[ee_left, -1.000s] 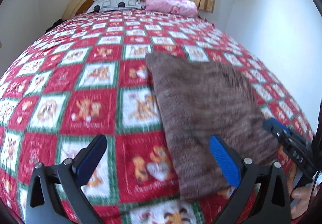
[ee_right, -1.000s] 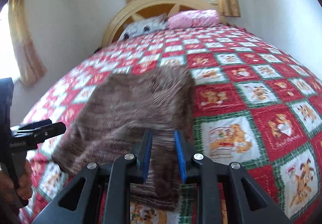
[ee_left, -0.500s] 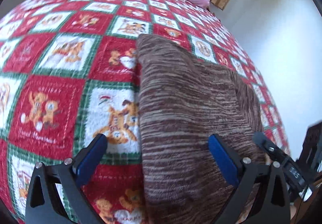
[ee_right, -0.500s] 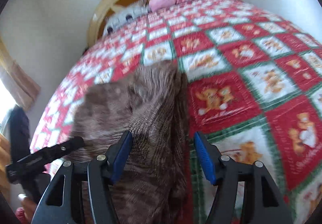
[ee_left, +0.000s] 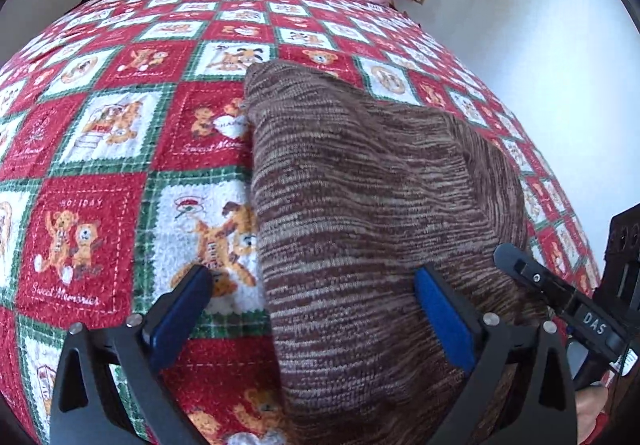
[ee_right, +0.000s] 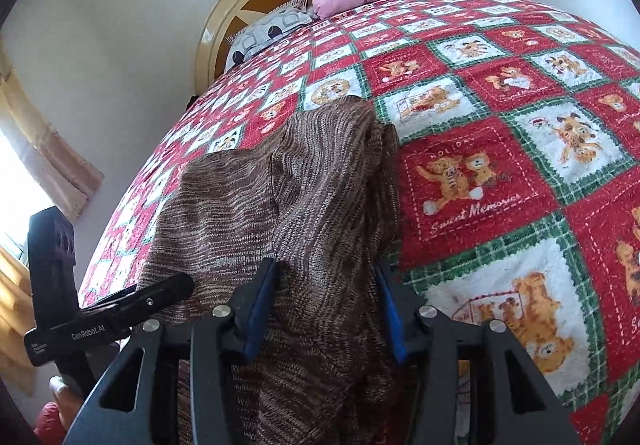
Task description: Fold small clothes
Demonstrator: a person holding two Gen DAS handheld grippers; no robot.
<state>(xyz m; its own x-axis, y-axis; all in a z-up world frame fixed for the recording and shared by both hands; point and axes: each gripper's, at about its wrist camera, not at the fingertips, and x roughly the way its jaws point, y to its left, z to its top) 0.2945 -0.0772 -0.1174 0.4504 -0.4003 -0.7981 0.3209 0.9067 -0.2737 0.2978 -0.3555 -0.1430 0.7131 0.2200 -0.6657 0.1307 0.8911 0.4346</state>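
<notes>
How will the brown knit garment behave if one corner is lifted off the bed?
The garment probably goes floppy: in the right wrist view it already lies in soft folds and droops over the bed's edge. Its coarse knit likely clings to the fuzzy blanket rather than sliding. It looks thick, so perhaps slightly heavy for its size.

The left tool [ee_left: 316, 309] is black with two wide arms, and each finger has a flat blue pad [ee_left: 444, 319]. Round silver screws sit on its arms. The right tool [ee_right: 324, 301] looks the same: black frame, blue pads [ee_right: 260, 309], shiny silver screws. One black handle has white letters "DAS"; the other says "GenRobot.AI" in white
</notes>
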